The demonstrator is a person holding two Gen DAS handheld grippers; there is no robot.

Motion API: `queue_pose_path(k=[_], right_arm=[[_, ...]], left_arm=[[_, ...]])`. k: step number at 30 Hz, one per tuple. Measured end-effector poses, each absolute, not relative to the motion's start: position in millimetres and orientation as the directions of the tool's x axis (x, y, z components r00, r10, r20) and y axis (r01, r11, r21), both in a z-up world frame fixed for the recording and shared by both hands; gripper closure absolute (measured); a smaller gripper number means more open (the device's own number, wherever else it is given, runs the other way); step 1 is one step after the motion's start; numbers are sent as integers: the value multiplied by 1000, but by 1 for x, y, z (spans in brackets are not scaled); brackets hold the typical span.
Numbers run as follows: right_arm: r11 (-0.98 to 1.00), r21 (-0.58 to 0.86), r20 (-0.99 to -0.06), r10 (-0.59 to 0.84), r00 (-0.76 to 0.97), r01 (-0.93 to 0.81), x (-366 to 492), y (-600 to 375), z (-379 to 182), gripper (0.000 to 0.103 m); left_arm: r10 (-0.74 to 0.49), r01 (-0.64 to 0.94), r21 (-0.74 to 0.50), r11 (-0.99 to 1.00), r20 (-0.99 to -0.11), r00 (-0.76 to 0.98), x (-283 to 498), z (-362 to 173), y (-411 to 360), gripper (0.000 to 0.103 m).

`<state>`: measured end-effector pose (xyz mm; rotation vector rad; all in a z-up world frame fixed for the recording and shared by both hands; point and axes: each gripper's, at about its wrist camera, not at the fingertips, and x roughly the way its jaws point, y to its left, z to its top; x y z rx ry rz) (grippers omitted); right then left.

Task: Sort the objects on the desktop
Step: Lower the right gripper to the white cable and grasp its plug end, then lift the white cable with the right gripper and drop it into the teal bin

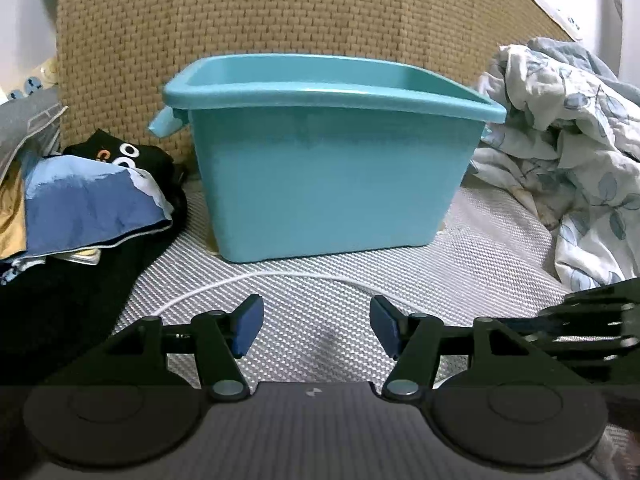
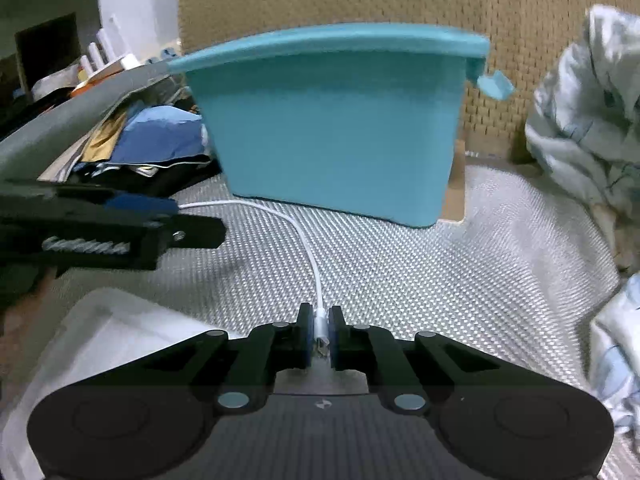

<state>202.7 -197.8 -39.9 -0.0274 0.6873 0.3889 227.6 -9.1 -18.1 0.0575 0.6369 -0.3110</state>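
A teal plastic bin [image 1: 328,176] stands upright on the silver woven mat [image 1: 320,320], straight ahead of both grippers; it also shows in the right wrist view [image 2: 336,132]. A white charging cable [image 1: 256,278] lies on the mat in front of the bin. My right gripper [image 2: 320,334] is shut on the cable's metal plug end [image 2: 321,330], and the cable [image 2: 308,252] runs forward and left from it. My left gripper [image 1: 316,326] is open and empty above the mat, and it appears from the side in the right wrist view [image 2: 132,220].
A pile of dark and blue clothes and bags [image 1: 80,204] lies left of the bin. A crumpled floral blanket [image 1: 568,152] lies on the right. A tan woven backrest [image 1: 280,12] rises behind the bin. A white plastic piece [image 2: 100,332] lies near left.
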Motion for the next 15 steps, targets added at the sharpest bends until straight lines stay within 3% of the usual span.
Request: queue_pose_path(k=[12, 15], right_arm=[[931, 65, -553, 333, 763, -359, 179, -196, 24, 96], [934, 67, -538, 329, 776, -350, 179, -195, 40, 96]], left_arm=[[-303, 254, -166, 953, -573, 762, 230, -12, 14, 40], [-283, 246, -143, 959, -566, 775, 229, -11, 15, 40]])
